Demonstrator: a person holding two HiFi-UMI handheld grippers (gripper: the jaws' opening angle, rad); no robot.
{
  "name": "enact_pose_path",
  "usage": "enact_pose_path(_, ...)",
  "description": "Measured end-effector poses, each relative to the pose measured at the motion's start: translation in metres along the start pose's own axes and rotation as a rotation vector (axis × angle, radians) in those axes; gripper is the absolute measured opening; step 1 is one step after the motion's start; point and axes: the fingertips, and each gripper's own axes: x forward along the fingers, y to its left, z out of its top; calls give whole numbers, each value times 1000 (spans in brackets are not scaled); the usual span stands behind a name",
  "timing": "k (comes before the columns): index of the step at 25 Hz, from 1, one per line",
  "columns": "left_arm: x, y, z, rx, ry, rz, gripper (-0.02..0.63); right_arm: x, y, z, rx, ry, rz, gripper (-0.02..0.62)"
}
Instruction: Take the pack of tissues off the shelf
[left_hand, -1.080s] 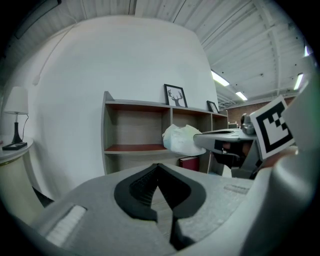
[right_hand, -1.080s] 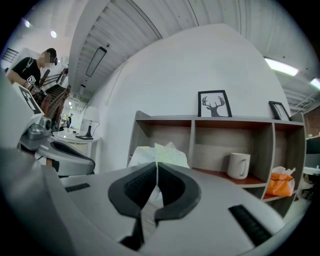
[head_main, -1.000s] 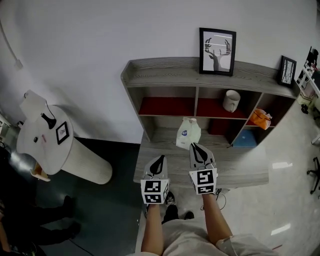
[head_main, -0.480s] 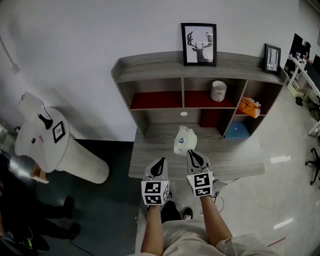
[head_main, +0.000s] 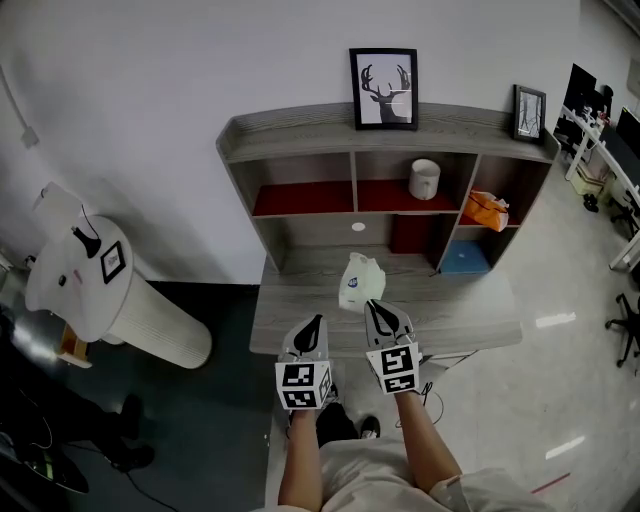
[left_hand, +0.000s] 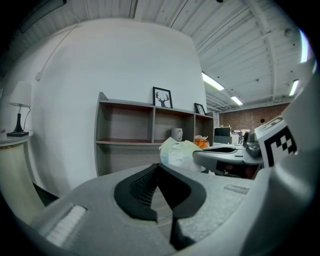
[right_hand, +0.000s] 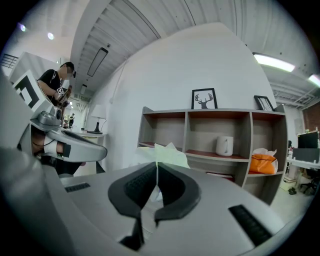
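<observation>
Far out at 9 o'clock in the head view is a round white stand (head_main: 130, 310) with a little lamp (head_main: 90, 238) on top.

Your left tongs (head_main: 313, 322) are low in the middle, near 6 o'clock. Their two tips are pressed together and there is nothing in them. They point toward 12 o'clock, over the near edge of the grey bench (head_main: 470, 320).

The pack of tissues (head_main: 360, 283) is off the shelf (head_main: 300, 132). It is in the middle of the view, over the bench, in front of the shelf's lowest row. Your right tongs (head_main: 373, 305) are at 5 o'clock from the pack. They sit just beside the left tongs, at their 3 o'clock. The right tongs are squeezed tight on the thin edge of the pack's wrapper. In the right gripper view the pale wrapper pokes up between the closed tips. You cannot tell if the bottom of the pack touches the bench.

On top of the shelf, at 12 o'clock, a deer picture (head_main: 384, 88) stands against the wall. A white mug (head_main: 424, 179) sits in the middle box of the upper row, on a red board. At 2 o'clock from the pack an orange bag (head_main: 484, 211) sits in the right box. A blue box (head_main: 463, 258) is in the space under it. A small framed picture (head_main: 528, 112) stands on the shelf's right end, near 1 o'clock.
</observation>
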Motion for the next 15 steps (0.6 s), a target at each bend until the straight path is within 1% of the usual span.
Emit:
enact_pose_path(3,-2,3,0,5,-3,11,8,-1,4,-1,-8,4,15,17)
enact_pose_path(8,-5,8,4,9,-7,16,8,-3,5,-3,-7,14,14,17)
enact_pose_path(15,-1,6,1,-5,-7,4,8,-2,2,-5,4,27,15,17)
